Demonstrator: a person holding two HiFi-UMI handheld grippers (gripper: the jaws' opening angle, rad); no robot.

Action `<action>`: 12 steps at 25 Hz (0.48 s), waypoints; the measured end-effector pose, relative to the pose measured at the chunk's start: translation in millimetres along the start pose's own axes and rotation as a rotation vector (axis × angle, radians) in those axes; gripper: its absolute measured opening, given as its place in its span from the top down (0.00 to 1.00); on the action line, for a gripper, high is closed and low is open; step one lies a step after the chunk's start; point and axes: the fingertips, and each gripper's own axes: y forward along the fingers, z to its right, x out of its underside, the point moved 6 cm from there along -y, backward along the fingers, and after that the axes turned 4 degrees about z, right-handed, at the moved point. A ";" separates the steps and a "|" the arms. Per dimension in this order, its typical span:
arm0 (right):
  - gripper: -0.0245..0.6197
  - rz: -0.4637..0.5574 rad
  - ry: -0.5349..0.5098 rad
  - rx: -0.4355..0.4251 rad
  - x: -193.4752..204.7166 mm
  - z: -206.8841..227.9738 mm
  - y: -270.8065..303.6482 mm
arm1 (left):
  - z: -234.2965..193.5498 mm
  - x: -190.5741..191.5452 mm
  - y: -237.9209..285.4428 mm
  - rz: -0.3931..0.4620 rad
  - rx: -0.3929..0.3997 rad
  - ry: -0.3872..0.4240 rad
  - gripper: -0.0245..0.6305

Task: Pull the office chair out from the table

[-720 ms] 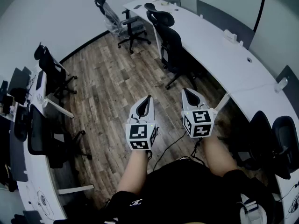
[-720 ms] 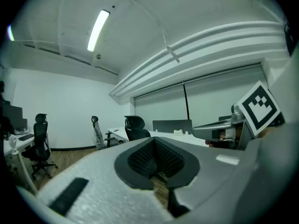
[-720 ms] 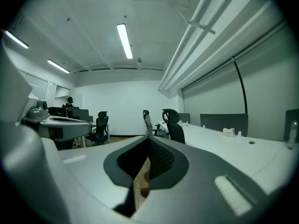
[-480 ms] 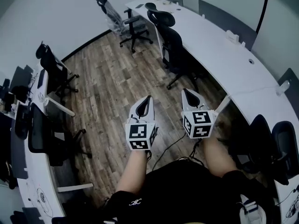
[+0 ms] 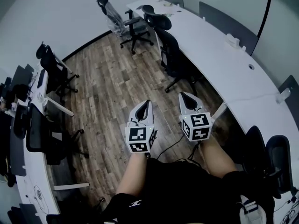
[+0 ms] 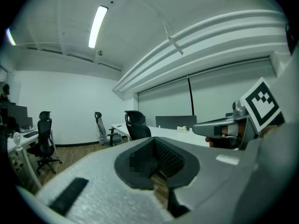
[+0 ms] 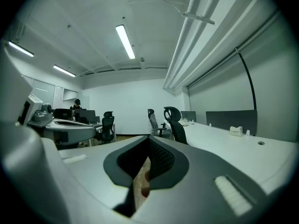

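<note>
A black office chair (image 5: 172,48) with a headrest stands tucked against the long white curved table (image 5: 219,59), ahead and a little right of me. The same chair (image 6: 136,127) shows in the left gripper view, and as a dark chair (image 7: 175,122) in the right gripper view. My left gripper (image 5: 147,103) is shut with nothing in it, held over the wood floor well short of the chair. My right gripper (image 5: 185,96) is shut and empty too, beside the left one and nearer the table.
A second, lighter chair (image 5: 117,20) stands at the table's far end. Another black chair (image 5: 53,71) is at the desk row (image 5: 32,139) on the left. Dark chairs (image 5: 266,157) sit close at my right. Grey dividers (image 5: 224,20) line the table's back. Wood floor (image 5: 112,87) lies open between.
The view has shifted a little: both grippers sit slightly lower in the head view, and the chair and table have moved slightly up and left. Both jaws stay shut.
</note>
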 end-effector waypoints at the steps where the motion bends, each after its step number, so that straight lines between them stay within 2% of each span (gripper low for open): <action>1: 0.95 -0.004 -0.003 -0.003 0.3 3.9 2.4 | 1.4 -0.5 3.6 -0.002 -0.002 0.001 0.95; 8: 0.95 -0.018 0.003 -0.033 2.2 22.8 34.6 | -9.6 -3.8 39.2 -0.009 -0.022 0.007 0.95; 12: 0.95 -0.025 0.007 -0.030 7.5 34.2 60.6 | -17.3 4.6 66.4 -0.017 -0.004 0.004 0.95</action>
